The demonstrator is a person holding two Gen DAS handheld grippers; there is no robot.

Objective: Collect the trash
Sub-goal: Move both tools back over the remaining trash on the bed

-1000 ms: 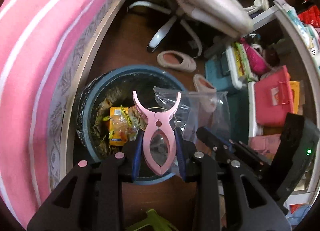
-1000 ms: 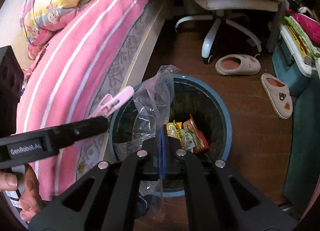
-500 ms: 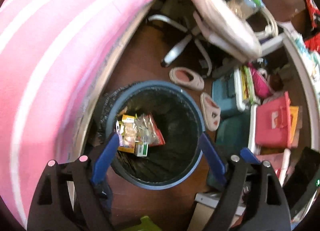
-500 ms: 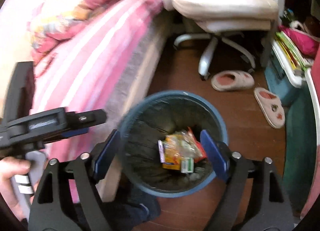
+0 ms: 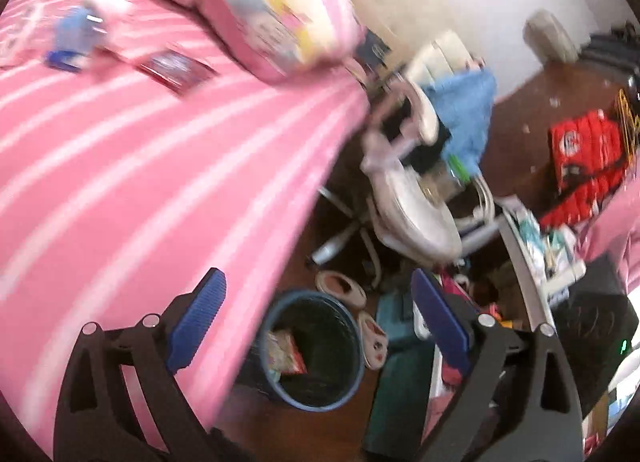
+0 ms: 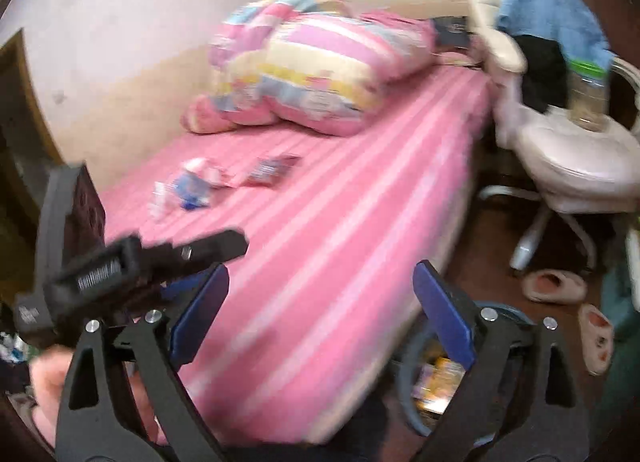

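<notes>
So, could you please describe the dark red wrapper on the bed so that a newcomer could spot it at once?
Start at the pink striped bed and find the folded patchwork quilt by the wall. On the sheet in front of it lies some litter; the wrapper is its flat, dark red piece, nearer the quilt than the crumpled blue and white packaging.

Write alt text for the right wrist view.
The right gripper, jaws opening with nothing between them, points over a pink striped bed where wrappers lie near a quilt. A blue bin with trash stands beside the bed; the left gripper enters at left.
</notes>
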